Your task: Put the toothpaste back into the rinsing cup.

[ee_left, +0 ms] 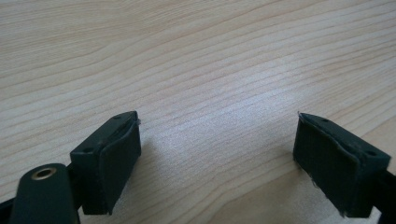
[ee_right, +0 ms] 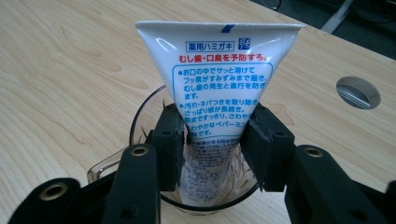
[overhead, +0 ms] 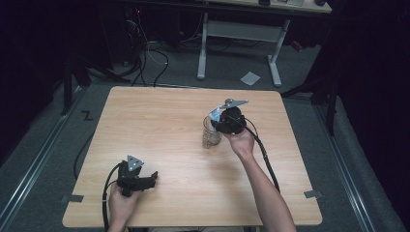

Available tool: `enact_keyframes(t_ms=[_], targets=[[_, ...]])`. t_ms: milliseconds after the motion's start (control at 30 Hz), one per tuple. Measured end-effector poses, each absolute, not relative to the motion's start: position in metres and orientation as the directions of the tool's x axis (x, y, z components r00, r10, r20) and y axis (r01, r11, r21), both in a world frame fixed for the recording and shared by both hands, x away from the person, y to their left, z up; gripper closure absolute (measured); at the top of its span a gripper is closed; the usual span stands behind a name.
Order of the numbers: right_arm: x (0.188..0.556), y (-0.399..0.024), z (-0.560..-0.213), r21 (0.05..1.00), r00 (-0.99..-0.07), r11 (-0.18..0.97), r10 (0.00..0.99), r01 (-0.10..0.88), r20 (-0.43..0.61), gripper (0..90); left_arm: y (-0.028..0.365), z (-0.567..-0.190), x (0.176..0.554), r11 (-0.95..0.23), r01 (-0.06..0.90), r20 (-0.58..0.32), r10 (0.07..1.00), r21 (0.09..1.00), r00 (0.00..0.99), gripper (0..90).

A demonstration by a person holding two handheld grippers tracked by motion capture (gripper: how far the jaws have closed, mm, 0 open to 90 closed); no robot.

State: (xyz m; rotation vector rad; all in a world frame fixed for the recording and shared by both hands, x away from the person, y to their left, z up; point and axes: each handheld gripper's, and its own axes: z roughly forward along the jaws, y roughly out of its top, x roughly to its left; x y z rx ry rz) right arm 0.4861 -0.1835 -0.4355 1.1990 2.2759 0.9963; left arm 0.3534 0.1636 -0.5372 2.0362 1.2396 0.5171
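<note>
A white toothpaste tube [ee_right: 219,84] with blue and red Japanese print stands crimped end up, its lower part inside a clear glass mug [ee_right: 140,116]. My right gripper [ee_right: 212,140] is shut on the tube's middle, just above the mug's rim. In the high view the right gripper [overhead: 223,120] hovers over the mug [overhead: 210,137] right of the table's centre, and the tube [overhead: 214,115] pokes out beside it. My left gripper [ee_left: 217,158] is open with bare wood between its pads, resting low at the table's front left [overhead: 150,178].
The wooden table [overhead: 159,121] spreads around the mug. A round cable hole [ee_right: 358,92] sits in the tabletop beyond the tube. Behind the table stand a white desk frame [overhead: 237,34] and floor cables [overhead: 145,53].
</note>
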Motion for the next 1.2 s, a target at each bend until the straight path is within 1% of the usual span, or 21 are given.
enact_keyframes(t_ms=[267, 400, 633, 1033, 1100, 1200], targets=[[0.477, -0.188, -0.438, 0.751, -0.569, 0.380, 0.823, 0.540, -0.007, 56.9, 0.164, -0.537, 0.353, -0.308, 0.611, -0.016, 0.885, 0.729, 0.466, 15.4], [0.475, -0.191, -0.437, 0.748, -0.565, 0.368, 0.825, 0.552, 0.011, 53.7, 0.164, -0.537, 0.353, -0.308, 0.611, -0.017, 0.885, 0.729, 0.465, 15.4], [0.472, -0.192, -0.436, 0.748, -0.574, 0.366, 0.818, 0.553, 0.025, 45.3, 0.164, -0.537, 0.353, -0.308, 0.611, -0.016, 0.885, 0.729, 0.465, 15.4], [0.468, -0.197, -0.432, 0.760, -0.568, 0.348, 0.822, 0.549, 0.034, 38.2, 0.164, -0.537, 0.353, -0.309, 0.611, -0.016, 0.885, 0.729, 0.466, 15.4], [0.467, -0.198, -0.432, 0.767, -0.564, 0.333, 0.824, 0.548, 0.045, 38.1, 0.164, -0.537, 0.353, -0.308, 0.611, -0.016, 0.885, 0.729, 0.466, 15.4], [0.466, -0.204, -0.432, 0.773, -0.552, 0.274, 0.826, 0.572, 0.115, 37.5, 0.164, -0.537, 0.353, -0.309, 0.611, -0.016, 0.885, 0.729, 0.466, 15.4]])
